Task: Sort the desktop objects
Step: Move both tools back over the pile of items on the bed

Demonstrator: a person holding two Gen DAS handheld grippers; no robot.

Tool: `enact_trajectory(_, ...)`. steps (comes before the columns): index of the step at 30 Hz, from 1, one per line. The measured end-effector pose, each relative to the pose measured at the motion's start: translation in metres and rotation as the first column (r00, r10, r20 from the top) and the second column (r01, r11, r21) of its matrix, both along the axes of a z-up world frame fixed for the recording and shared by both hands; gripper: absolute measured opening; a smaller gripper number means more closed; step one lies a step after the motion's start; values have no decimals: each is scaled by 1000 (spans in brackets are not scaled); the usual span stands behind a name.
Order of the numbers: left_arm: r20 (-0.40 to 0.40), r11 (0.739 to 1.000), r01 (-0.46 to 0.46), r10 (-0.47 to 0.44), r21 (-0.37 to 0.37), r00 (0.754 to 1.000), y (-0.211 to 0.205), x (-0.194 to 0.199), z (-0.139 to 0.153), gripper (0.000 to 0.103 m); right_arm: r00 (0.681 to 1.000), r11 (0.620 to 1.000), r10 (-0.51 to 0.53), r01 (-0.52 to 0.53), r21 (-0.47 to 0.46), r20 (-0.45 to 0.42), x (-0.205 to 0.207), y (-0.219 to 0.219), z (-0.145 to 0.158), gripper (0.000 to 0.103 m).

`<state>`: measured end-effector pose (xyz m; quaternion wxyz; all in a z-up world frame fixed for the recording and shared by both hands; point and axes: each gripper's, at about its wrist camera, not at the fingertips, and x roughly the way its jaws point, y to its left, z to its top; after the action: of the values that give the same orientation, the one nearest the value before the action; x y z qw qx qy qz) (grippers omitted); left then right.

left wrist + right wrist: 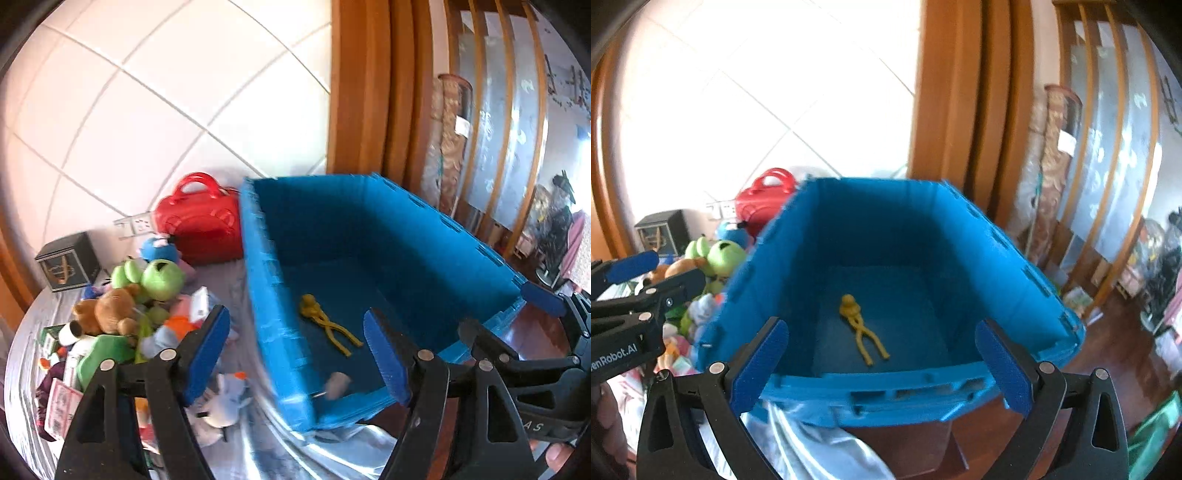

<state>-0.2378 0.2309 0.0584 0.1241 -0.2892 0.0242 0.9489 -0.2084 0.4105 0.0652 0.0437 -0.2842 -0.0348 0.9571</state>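
Both grippers hang spread wide and holding nothing: the left gripper [299,354] over the near-left wall of the blue crate [424,229], the right gripper [882,365] over its near rim. On the crate floor lies a yellow tong-like toy [860,328], with a small pale object [336,384] near the corner. The pile of plush toys [140,291] sits left of the crate, beside a red handbag [203,218].

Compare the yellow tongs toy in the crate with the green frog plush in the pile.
The yellow tongs toy lies alone, flat on the floor of the blue crate; the green frog plush sits outside it, atop a heap of soft toys. The tongs toy is thin, with two long handles; the frog plush is round and bulky. The tongs toy looks like hard plastic, the frog plush soft. Neither is held: both grippers are open.
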Motion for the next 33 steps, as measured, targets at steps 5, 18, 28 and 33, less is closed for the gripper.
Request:
enact_trajectory(5,-20,1000,-13,13,-6,1000,-50,13,-7,76,999,1000,15,-15,8,-36,12,-48,0,103)
enact_trajectory(18,53,993,-116,117,-36,992,-164,36,-55,76,995,996,89,-89,-16,-35,34,-145,-34,103)
enact_trajectory(28,102,962,-270,272,-39,957,-199,58,-82,76,962,962,271,-270,-43,36,31,-178,-68,103)
enact_trajectory(33,196,941,-327,339,-89,920,-222,70,-111,76,938,943,329,-320,-91,107,26,-194,-99,103)
